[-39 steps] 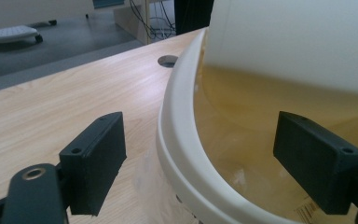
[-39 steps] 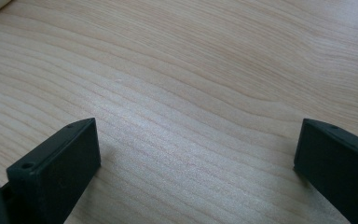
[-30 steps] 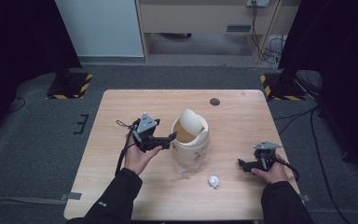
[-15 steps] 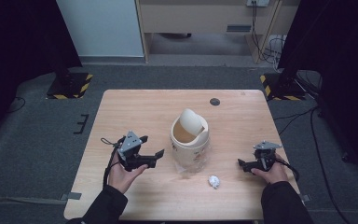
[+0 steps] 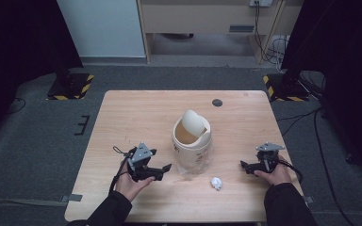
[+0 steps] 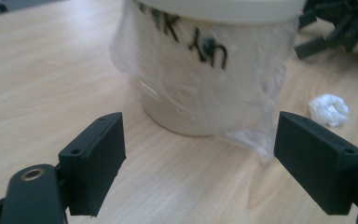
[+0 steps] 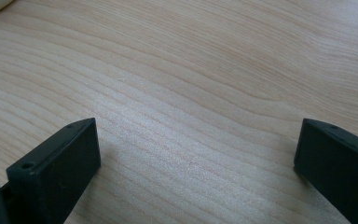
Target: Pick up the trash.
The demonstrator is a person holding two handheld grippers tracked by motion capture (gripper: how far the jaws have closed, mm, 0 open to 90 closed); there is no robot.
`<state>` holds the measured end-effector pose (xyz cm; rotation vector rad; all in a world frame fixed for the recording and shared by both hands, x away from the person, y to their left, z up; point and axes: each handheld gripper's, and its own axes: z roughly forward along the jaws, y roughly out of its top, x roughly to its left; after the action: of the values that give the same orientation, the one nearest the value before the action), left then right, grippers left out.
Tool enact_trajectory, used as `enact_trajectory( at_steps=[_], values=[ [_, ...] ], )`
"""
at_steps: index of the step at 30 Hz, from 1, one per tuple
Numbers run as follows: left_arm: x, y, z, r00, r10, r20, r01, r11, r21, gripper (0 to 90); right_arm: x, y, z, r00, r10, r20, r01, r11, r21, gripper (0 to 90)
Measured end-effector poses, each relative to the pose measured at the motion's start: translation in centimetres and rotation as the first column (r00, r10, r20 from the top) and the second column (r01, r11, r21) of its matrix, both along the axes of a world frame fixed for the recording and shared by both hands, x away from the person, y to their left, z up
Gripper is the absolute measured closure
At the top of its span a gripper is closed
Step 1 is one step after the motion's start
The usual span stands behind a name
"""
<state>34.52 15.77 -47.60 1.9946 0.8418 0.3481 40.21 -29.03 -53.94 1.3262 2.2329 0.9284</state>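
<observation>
left black two-jaw gripper (image 5: 162,170) held low over the light wooden table (image 5: 136,117), jaws spread wide and empty, aimed at the cream plastic swing-lid bin (image 5: 192,143) at the table's middle. from the left gripper view: clear plastic liner (image 6: 242,107) draped down the bin's side, black lettering on it, crumpled white paper ball (image 6: 328,109) just beyond. right black two-jaw gripper (image 5: 246,165) near the right edge, likewise spread and empty, facing bare wood grain up close.
</observation>
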Motion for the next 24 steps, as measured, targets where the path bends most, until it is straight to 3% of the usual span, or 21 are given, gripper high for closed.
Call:
enact_trajectory(
  at_steps=[3, 9, 15, 18, 24],
  values=[
    [-0.5, -1.4, -0.8, 0.9987, -0.046, -0.021, 0.047, 0.9977, 0.049, 17.1, 0.0, 0.0, 0.0, 1.0, 0.001, 0.001, -0.001, 1.0, -0.001, 0.6],
    [-1.3, -3.4, -1.5, 0.9939, -0.103, -0.039, 0.106, 0.9898, 0.095, 17.7, 0.0, 0.0, 0.0, 1.0, 0.0, 0.0, 0.0, 1.0, 0.0, 0.6],
    [-1.9, -4.7, -1.8, 0.9882, -0.141, -0.059, 0.147, 0.9835, 0.106, 19.6, 0.0, 0.0, 0.0, 1.0, 0.001, 0.001, -0.001, 1.0, -0.001, 0.6],
    [-2.3, -5.8, -2.2, 0.9815, -0.174, -0.079, 0.183, 0.9761, 0.118, 20.3, 0.0, 0.0, 0.0, 1.0, 0.001, 0.001, -0.001, 1.0, -0.001, 0.6],
    [-2.7, -7.5, -2.5, 0.9746, -0.207, -0.085, 0.216, 0.9691, 0.119, 21.5, 0.0, 0.0, 0.0, 1.0, 0.001, 0.0, -0.001, 1.0, -0.001, 0.6]
  ],
)
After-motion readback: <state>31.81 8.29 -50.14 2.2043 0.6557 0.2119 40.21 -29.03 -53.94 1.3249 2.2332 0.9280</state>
